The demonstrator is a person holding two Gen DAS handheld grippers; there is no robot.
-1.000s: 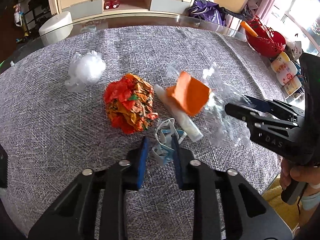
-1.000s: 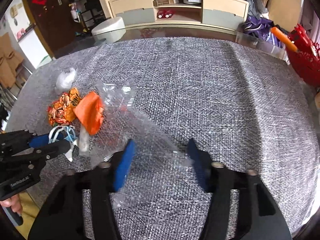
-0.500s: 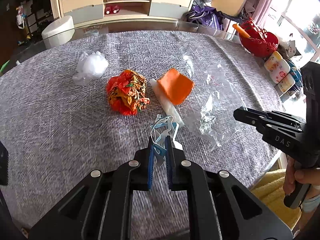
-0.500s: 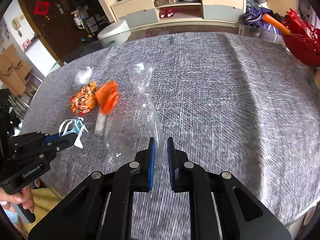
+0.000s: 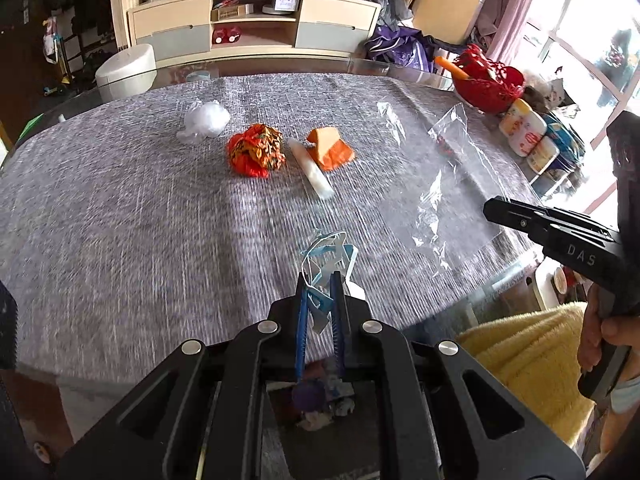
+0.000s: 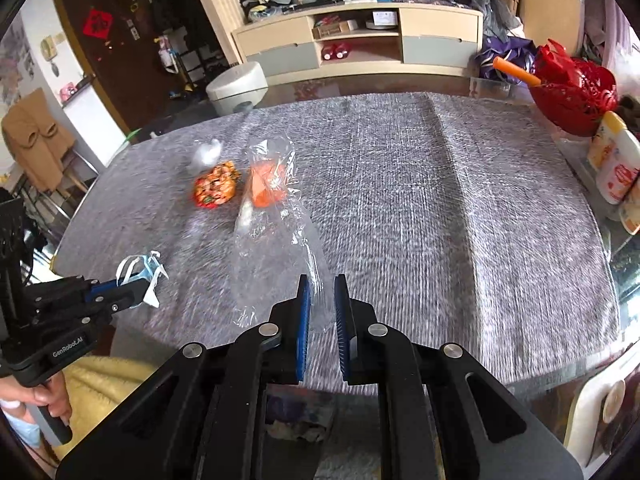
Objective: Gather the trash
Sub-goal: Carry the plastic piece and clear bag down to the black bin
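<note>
My left gripper (image 5: 319, 280) is shut on a crumpled blue and white face mask (image 5: 328, 256) and holds it above the table's near edge; it also shows in the right wrist view (image 6: 140, 276). My right gripper (image 6: 321, 284) is shut on a clear plastic bag (image 6: 276, 240), lifted off the grey cloth; the bag also shows in the left wrist view (image 5: 444, 184). On the cloth lie a crumpled orange-red wrapper (image 5: 256, 151), an orange paper piece (image 5: 330, 148), a white tube (image 5: 312, 168) and a white plastic wad (image 5: 206, 120).
A red basket (image 5: 488, 84) and several small bottles (image 5: 528, 132) stand at the table's right edge. A yellow towel (image 5: 532, 348) lies below the table's near edge. A cabinet (image 5: 256, 28) and a white stool (image 5: 126, 70) stand beyond the table.
Both grippers closed, the left on the face mask and the right on the clear bag, then pulled back toward the near edge and lifted them off the cloth.
</note>
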